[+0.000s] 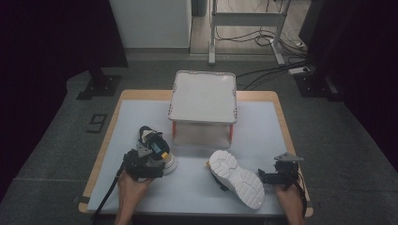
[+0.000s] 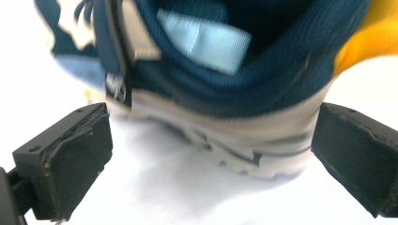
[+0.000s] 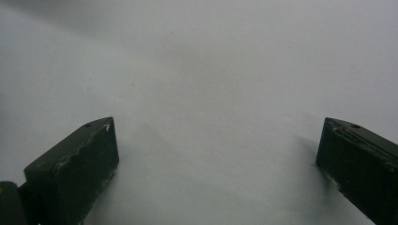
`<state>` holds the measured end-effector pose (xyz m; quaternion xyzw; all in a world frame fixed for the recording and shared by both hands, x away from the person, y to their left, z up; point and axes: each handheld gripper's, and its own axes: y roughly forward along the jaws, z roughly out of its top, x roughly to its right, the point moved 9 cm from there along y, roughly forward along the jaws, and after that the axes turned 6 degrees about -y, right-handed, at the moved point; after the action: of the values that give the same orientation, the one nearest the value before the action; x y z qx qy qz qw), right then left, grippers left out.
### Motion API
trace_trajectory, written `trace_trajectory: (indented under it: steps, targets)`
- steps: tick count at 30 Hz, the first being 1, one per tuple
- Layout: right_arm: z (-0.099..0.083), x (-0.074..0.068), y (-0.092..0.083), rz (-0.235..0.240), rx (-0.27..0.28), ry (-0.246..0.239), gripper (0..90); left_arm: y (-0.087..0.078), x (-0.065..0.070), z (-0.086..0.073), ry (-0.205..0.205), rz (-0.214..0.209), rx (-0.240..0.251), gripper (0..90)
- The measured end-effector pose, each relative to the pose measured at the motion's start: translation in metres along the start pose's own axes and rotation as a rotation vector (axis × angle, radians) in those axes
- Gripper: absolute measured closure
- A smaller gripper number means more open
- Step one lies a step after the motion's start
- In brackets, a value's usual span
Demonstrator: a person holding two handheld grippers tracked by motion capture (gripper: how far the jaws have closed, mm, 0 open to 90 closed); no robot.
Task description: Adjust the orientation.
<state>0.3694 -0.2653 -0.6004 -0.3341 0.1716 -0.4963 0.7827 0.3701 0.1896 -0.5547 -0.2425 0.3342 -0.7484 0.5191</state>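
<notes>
My left gripper [image 1: 149, 161] is at the heel of the navy shoe [image 2: 220, 89], jaws wide on either side of it and not yet touching. The shoe stands on the mat [image 1: 197, 187], front left of the rack [image 1: 202, 101]. I should centre on the heel and close squarely. My right gripper [image 1: 277, 174] hangs wide over bare mat beside the white shoe [image 1: 237, 178].

text: nothing showing readable | navy shoe [image 2: 225, 79]: small side logo blurring, unreadable | white shoe [image 1: 237, 178]: no lettering showing
</notes>
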Motion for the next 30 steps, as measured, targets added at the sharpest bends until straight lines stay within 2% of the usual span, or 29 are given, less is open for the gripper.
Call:
trace_trajectory:
  steps: [2,5,6,7,8,10,11,12,13,14,16,17,18,19,20,21,23,25,26,28,29,30]
  targets:
    - [0.0,0.0,0.0,0.0,0.0,0.0,0.0,0.001,-0.005,-0.001,0.001,0.007,-0.005,0.0]
    - [0.0,0.0,0.0,-0.001,0.0,0.0,0.0,0.0,-0.027,-0.005,0.006,0.09,-0.017,0.0]
    - [0.0,0.0,0.0,-0.001,0.0,0.0,0.0,0.0,-0.034,-0.005,-0.003,0.122,-0.009,0.0]
    - [0.0,0.0,0.0,-0.001,0.0,0.0,0.0,-0.001,-0.04,-0.004,-0.025,0.136,0.003,0.0]
    - [0.0,0.0,0.0,-0.001,0.0,0.0,0.0,-0.002,-0.042,-0.003,-0.046,0.115,0.011,0.0]
    - [0.0,0.0,0.0,-0.001,-0.001,0.0,0.0,-0.005,-0.036,0.002,-0.092,0.027,0.032,0.0]
    - [0.0,0.0,0.0,-0.001,-0.001,0.0,0.0,-0.005,-0.036,0.002,-0.092,0.027,0.032,0.0]
    - [0.0,0.0,0.0,-0.001,-0.001,0.0,0.0,-0.007,-0.023,0.006,-0.109,-0.056,0.061,0.0]
    - [0.0,0.0,0.0,-0.001,-0.001,0.0,0.0,-0.005,-0.016,0.008,-0.112,-0.073,0.066,0.0]
    - [0.0,0.0,0.0,-0.001,-0.001,0.0,0.0,-0.005,-0.016,0.008,-0.112,-0.073,0.066,0.0]
    - [0.0,0.0,0.0,-0.002,0.0,-0.001,0.0,0.0,-0.004,0.011,-0.106,-0.082,0.064,0.0]
    - [0.0,0.0,0.0,-0.002,0.0,-0.001,0.0,0.008,0.005,0.014,-0.108,-0.068,0.05,0.0]
    - [0.0,0.0,0.0,-0.002,0.0,-0.001,0.0,0.008,0.005,0.014,-0.108,-0.068,0.05,0.0]
    - [0.0,0.0,0.0,-0.002,0.0,-0.002,0.0,0.015,0.007,0.018,-0.113,-0.023,0.05,0.0]
    - [0.0,0.0,0.0,-0.003,0.0,-0.002,0.0,0.015,0.007,0.018,-0.113,-0.023,0.05,0.0]
    - [0.0,0.0,0.0,-0.003,0.0,-0.002,0.0,0.017,0.005,0.019,-0.114,0.0,0.047,0.0]
    - [0.0,0.0,0.0,-0.003,0.001,-0.002,0.0,0.016,0.002,0.021,-0.122,-0.011,0.055,0.0]
    - [0.0,0.0,0.0,-0.003,0.001,-0.003,0.0,0.01,-0.007,0.019,-0.096,0.018,0.048,0.0]
    - [0.0,0.0,0.0,-0.003,0.001,-0.003,0.0,0.01,-0.007,0.019,-0.096,0.018,0.048,0.0]
    - [0.0,0.0,0.0,-0.003,0.001,-0.003,0.0,0.003,-0.022,0.014,-0.089,0.032,0.033,0.0]
    - [0.0,0.0,0.0,-0.003,0.001,-0.003,0.0,0.003,-0.022,0.014,-0.089,0.032,0.033,0.0]
    - [0.0,0.0,0.0,-0.003,0.001,-0.003,0.0,0.0,-0.033,0.011,-0.088,0.034,0.027,0.0]
